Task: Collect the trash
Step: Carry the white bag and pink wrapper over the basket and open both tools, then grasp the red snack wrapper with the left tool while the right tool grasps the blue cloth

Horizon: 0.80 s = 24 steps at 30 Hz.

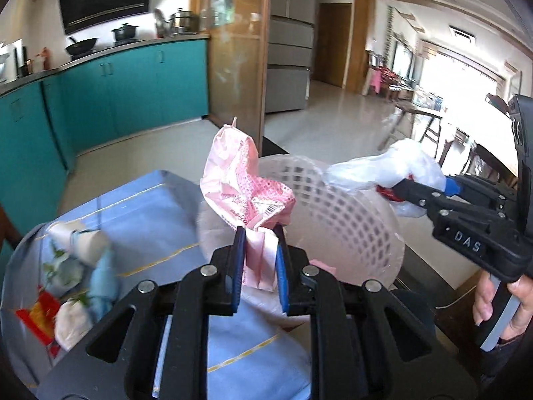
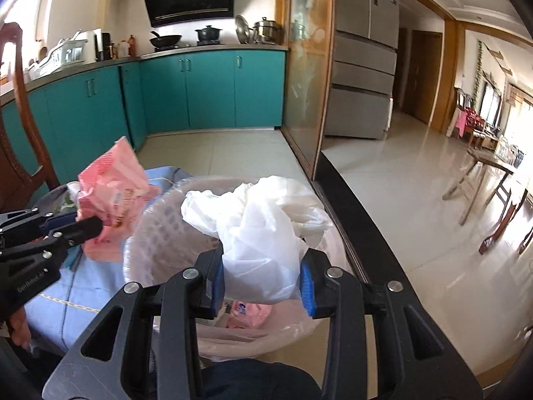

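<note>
My left gripper (image 1: 260, 233) is shut on a crumpled pink wrapper (image 1: 243, 183) and holds it up beside the pink lattice trash basket (image 1: 346, 213). It also shows in the right wrist view (image 2: 90, 228) with the pink wrapper (image 2: 110, 183). My right gripper (image 2: 263, 266) is shut on a white plastic bag (image 2: 260, 226) directly over the basket (image 2: 160, 233), which is lined with clear plastic and holds pink trash (image 2: 248, 313). In the left wrist view the right gripper (image 1: 396, 190) holds the white bag (image 1: 389, 166) above the basket's far rim.
A table with a blue cloth (image 1: 146, 220) carries more trash at its left end: a paper cup (image 1: 80, 240), white tissues (image 1: 70, 326), a red wrapper (image 1: 36, 316). Teal cabinets (image 2: 206, 90), a glass partition (image 2: 306, 76), a fridge (image 2: 363, 53) and a wooden chair (image 2: 20, 106) stand around.
</note>
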### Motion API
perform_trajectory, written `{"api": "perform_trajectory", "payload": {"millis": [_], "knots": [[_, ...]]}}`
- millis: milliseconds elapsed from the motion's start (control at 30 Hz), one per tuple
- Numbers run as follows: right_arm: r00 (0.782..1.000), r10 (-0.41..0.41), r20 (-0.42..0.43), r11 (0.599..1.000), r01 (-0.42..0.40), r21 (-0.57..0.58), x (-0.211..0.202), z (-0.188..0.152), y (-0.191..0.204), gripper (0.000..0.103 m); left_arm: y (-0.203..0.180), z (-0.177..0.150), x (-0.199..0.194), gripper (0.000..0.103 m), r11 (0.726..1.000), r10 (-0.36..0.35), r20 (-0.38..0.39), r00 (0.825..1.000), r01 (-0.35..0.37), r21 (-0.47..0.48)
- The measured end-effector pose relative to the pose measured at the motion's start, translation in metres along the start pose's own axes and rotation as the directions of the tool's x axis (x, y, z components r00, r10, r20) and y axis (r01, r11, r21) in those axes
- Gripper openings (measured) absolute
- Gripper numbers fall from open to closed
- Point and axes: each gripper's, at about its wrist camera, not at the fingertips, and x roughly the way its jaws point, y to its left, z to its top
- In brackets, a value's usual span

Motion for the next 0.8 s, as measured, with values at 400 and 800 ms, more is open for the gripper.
{"api": "perform_trajectory", "payload": {"millis": [400, 800], "knots": [[0.999, -0.021, -0.029, 0.999, 0.022, 0.037, 0.021, 0.007, -0.003, 0.062, 0.0, 0.005, 0.019, 0.056, 1.0, 0.004, 0.004, 1.0, -0.004, -0.016], [0.993, 0.114, -0.021, 0.991, -0.115, -0.062, 0.02, 0.008, 0.062, 0.07, 0.162, -0.035, -0.055, 0.069, 0.812, 0.498, -0.058, 0.865, -0.489, -0.318]]}}
